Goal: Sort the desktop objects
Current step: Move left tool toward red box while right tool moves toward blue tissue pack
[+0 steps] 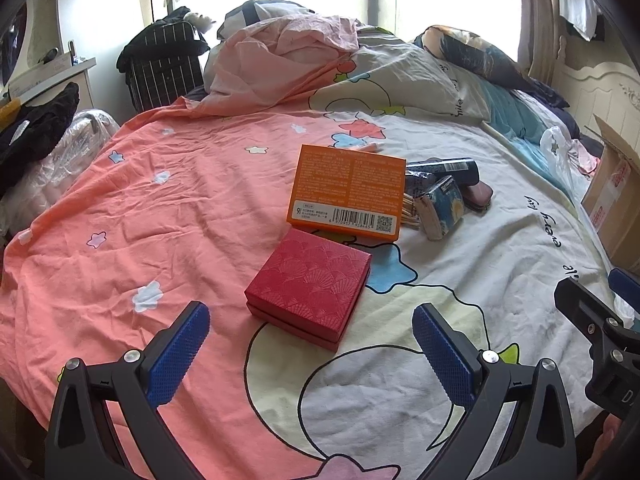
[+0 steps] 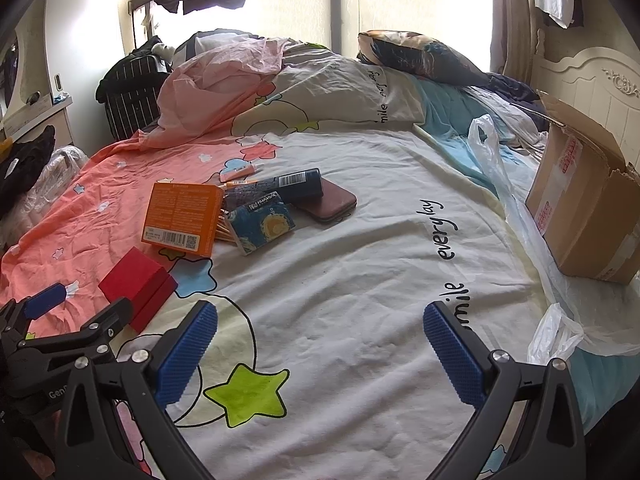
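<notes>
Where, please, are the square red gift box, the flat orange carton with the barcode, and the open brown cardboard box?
Square red gift box (image 1: 310, 276), left wrist view, patterned lid.
Flat orange carton (image 1: 348, 188), left wrist view, printed top face.
Open brown cardboard box (image 2: 580, 208), right wrist view, side wall.

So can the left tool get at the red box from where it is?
Probably yes: the left tool is open, the red box lies just ahead between its fingers, and nothing sits between them.

Flat red patterned square box (image 1: 310, 286) nearest me on bed; orange barcoded carton (image 1: 348, 190) touching behind; dark cylinder (image 1: 444, 168), blue packet (image 1: 442, 206), maroon case (image 2: 330, 200) clustered right.
</notes>
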